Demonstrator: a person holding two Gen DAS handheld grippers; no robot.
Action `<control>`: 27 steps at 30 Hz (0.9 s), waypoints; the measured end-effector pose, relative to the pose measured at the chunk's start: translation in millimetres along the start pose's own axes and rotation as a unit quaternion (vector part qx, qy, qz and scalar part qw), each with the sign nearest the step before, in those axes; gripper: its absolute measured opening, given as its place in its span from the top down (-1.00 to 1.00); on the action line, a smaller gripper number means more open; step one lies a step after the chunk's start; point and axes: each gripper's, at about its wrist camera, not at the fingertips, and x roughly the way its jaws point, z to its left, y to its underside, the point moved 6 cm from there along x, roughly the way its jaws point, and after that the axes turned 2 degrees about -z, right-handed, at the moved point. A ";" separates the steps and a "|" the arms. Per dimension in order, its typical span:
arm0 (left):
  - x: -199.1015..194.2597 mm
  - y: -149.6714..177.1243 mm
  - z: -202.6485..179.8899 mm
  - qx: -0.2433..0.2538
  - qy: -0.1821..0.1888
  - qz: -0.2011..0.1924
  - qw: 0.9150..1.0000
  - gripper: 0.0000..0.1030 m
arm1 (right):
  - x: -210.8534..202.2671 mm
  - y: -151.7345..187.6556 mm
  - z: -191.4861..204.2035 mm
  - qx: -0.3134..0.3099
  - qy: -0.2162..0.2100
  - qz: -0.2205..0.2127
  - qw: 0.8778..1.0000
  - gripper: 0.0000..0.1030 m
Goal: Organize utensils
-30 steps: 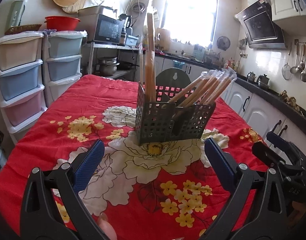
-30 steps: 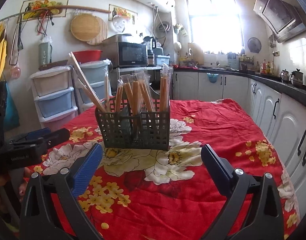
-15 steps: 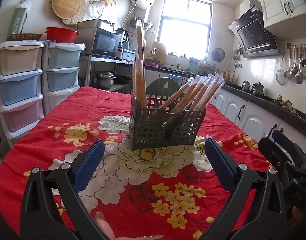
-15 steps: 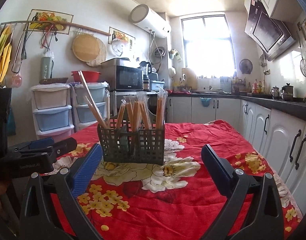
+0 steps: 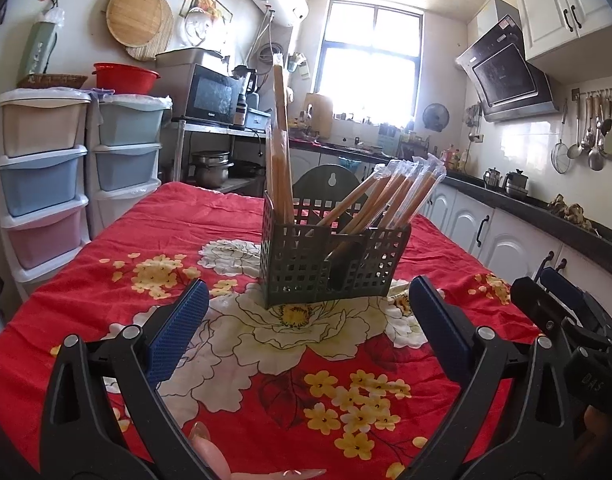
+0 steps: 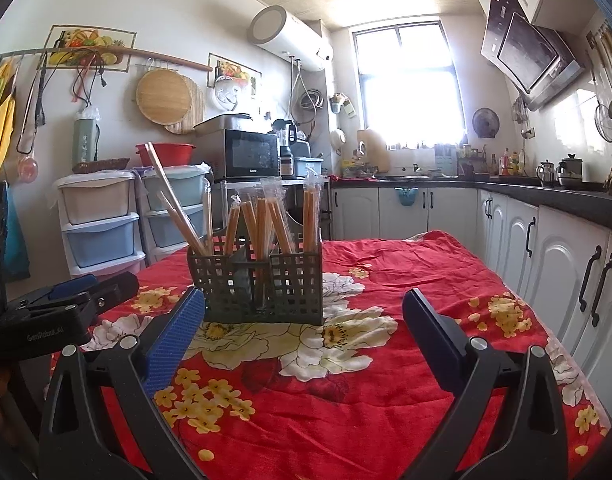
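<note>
Beyond both wide-apart jaws, well clear, stands the utensil basket (image 5: 333,261).

The left gripper (image 5: 307,318) had a black plastic frame with triangular cut-outs, silver screw heads at the pivots, and blue pads (image 5: 178,330) with a fine ribbed texture. The right gripper (image 6: 304,320) was built alike, its black arms carrying blue pads (image 6: 174,336) and silver screws. White lettering marked the black housings. A long pale fingernail (image 5: 296,473) showed at the lower edge.
</note>
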 end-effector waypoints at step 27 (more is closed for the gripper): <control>1.0 2.4 -0.8 -0.001 0.002 0.002 1.000 -0.79 | -0.3 1.1 -0.7 0.000 0.003 0.000 1.000 -0.87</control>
